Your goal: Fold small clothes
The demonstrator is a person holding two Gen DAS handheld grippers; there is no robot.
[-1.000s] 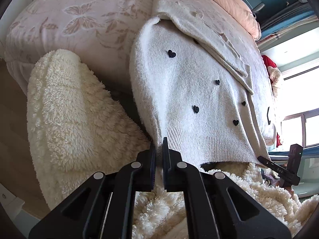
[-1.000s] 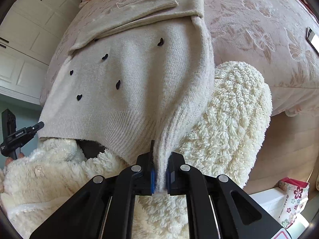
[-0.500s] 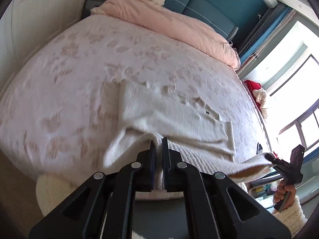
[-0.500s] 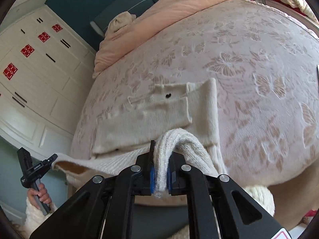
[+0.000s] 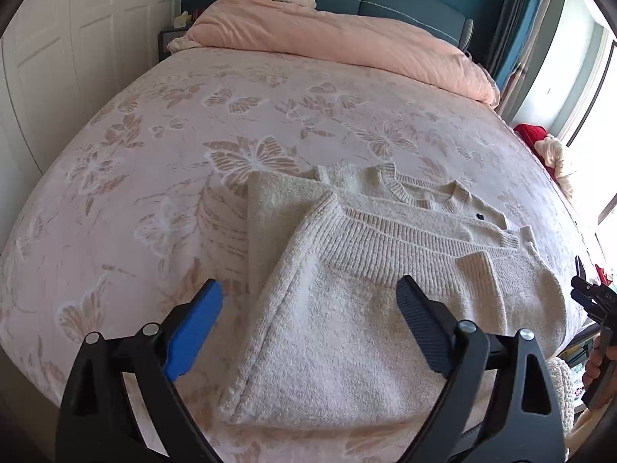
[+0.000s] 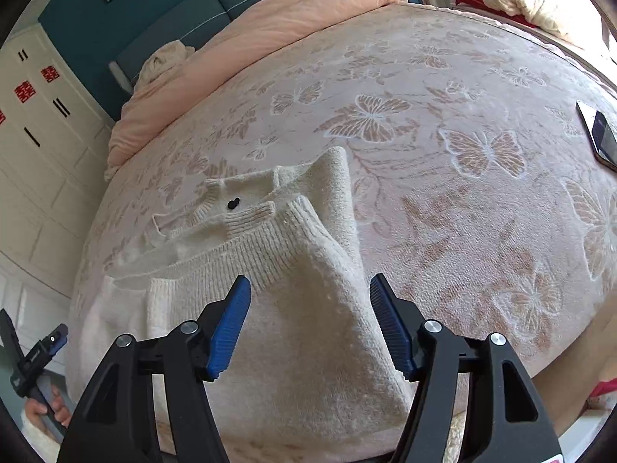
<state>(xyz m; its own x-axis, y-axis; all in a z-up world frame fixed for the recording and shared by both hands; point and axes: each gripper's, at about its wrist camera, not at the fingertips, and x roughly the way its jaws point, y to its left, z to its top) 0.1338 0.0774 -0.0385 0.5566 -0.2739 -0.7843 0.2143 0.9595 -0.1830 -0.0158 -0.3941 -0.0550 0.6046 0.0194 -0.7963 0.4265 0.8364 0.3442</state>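
A cream knitted sweater with small black hearts lies folded on the bed, its ribbed hem doubled up over the neckline. My left gripper hovers over the sweater's left part, jaws opening wide, pads off the cloth. The same sweater fills the lower middle of the right wrist view. My right gripper hangs above its right edge, jaws opening, the knit below them and not pinched. The other gripper shows at each view's side edge, held by a hand.
The bed has a pink butterfly-patterned cover. A peach duvet is bunched along the teal headboard. A phone lies on the bed at the right. White wardrobe doors stand to the left.
Both grippers carried the sweater's hem up and forward over the bed, laying it over the upper part. Both then let go and their jaws spread apart.
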